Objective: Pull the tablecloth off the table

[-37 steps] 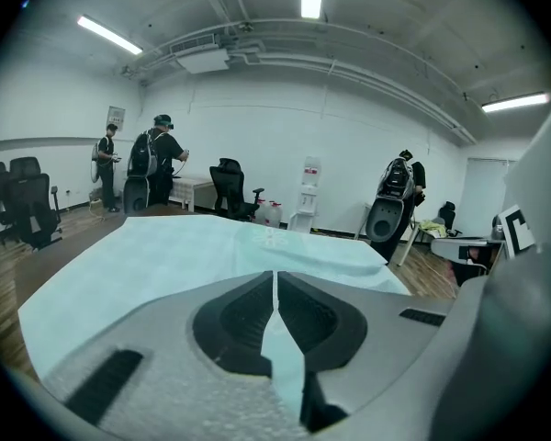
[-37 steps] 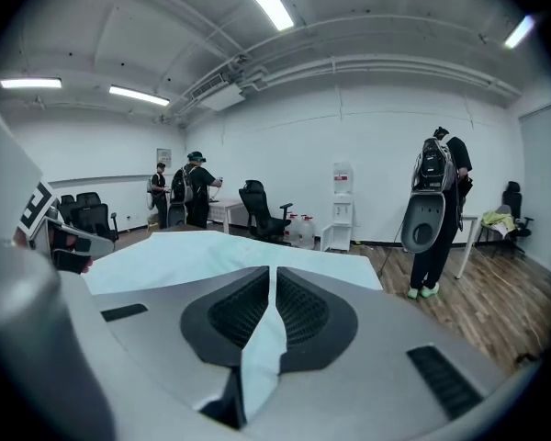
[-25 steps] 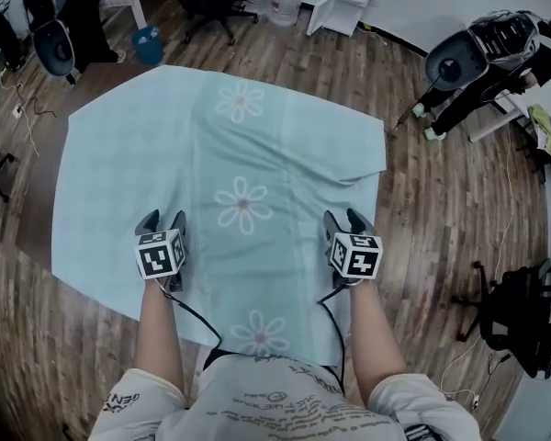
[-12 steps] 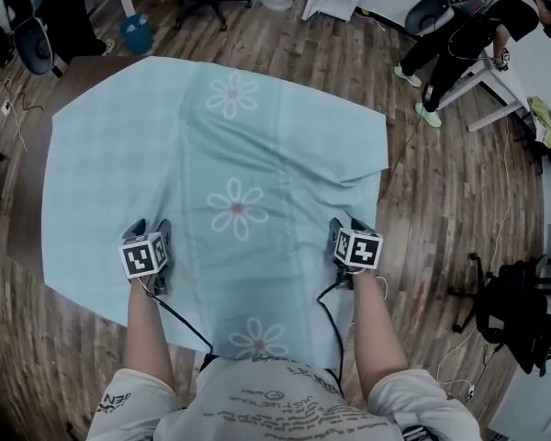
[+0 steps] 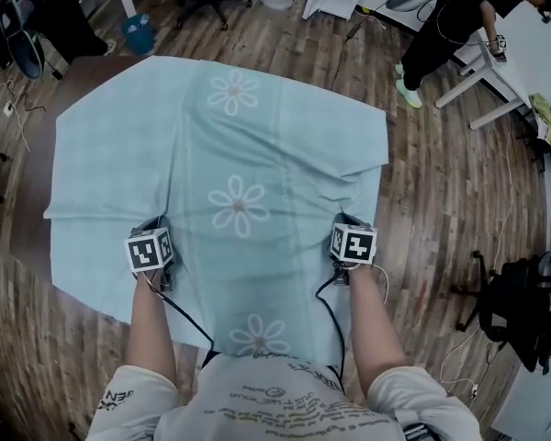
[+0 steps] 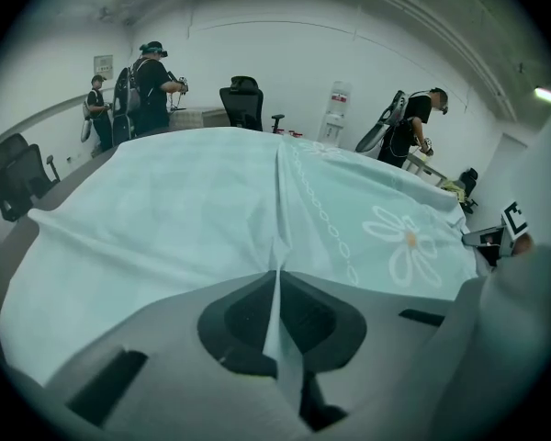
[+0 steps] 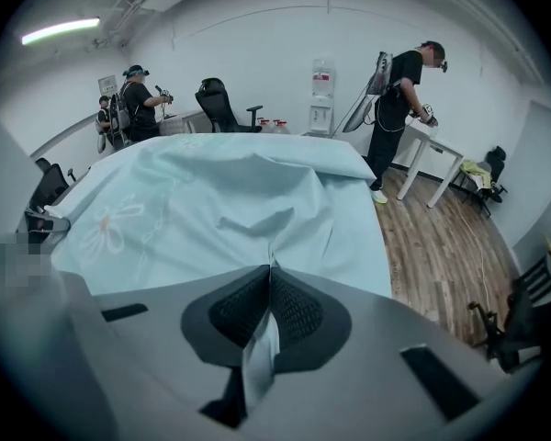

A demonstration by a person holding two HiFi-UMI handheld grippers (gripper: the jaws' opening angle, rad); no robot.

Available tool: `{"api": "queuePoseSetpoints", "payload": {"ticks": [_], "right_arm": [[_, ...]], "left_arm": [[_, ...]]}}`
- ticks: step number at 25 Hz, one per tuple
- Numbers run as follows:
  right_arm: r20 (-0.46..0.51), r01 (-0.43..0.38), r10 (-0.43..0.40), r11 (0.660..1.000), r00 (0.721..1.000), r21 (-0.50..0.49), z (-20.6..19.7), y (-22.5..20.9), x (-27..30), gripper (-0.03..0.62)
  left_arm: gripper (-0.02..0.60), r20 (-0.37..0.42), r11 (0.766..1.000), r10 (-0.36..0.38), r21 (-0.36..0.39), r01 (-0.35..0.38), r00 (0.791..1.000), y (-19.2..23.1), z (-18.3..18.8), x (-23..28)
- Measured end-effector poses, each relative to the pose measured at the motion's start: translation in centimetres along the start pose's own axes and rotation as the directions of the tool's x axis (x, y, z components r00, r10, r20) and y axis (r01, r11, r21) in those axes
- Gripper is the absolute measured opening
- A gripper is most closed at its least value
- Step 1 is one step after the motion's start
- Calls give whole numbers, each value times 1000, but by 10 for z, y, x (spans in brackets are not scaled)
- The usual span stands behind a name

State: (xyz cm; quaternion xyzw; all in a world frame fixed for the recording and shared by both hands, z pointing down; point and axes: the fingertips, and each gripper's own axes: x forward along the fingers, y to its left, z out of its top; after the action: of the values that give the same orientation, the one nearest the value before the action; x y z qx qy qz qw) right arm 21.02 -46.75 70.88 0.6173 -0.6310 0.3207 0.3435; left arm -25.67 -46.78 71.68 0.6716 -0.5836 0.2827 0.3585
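Grey left gripper (image 6: pixel 277 288) clamped shut on a pinched-up ridge of light-blue tablecloth (image 5: pixel 239 136), toward the near left of the table (image 5: pixel 29 182). Right gripper (image 7: pixel 270 283) shut on another fold, toward the table's near right. Cloth spread over most of the table, flower print down the middle, creases running from both pinches; bare brown tabletop along the left edge.

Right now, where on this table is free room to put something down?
Nothing stands on the tablecloth; the flattest patch is around the far flower. A bare table strip shows beyond the cloth's left edge. The near side is crowded: left tool and right tool each pinch a fold of cloth, with wrinkles by the right one.
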Motion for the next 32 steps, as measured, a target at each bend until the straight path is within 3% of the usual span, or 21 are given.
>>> {"api": "queuePoseSetpoints", "payload": {"ticks": [8,19,25,32], "right_arm": [[119,9,-9,1000,993,2,13,2,-27,15],[257,-30,30,1000,966,-4,25,20,-75,14],[330,-79,86,996,940,-36,31,39,-113,14],[427,-154,181,983,886,-98,43,78,-162,14]], "left_arm": [[11,115,999,-19,45,14,993,-11,9,-24],[11,248,997,-50,74,32,967,-31,18,-68],[11,300,996,-67,83,44,952,-53,16,-101],[11,374,992,-93,116,53,923,-85,22,-147]]}}
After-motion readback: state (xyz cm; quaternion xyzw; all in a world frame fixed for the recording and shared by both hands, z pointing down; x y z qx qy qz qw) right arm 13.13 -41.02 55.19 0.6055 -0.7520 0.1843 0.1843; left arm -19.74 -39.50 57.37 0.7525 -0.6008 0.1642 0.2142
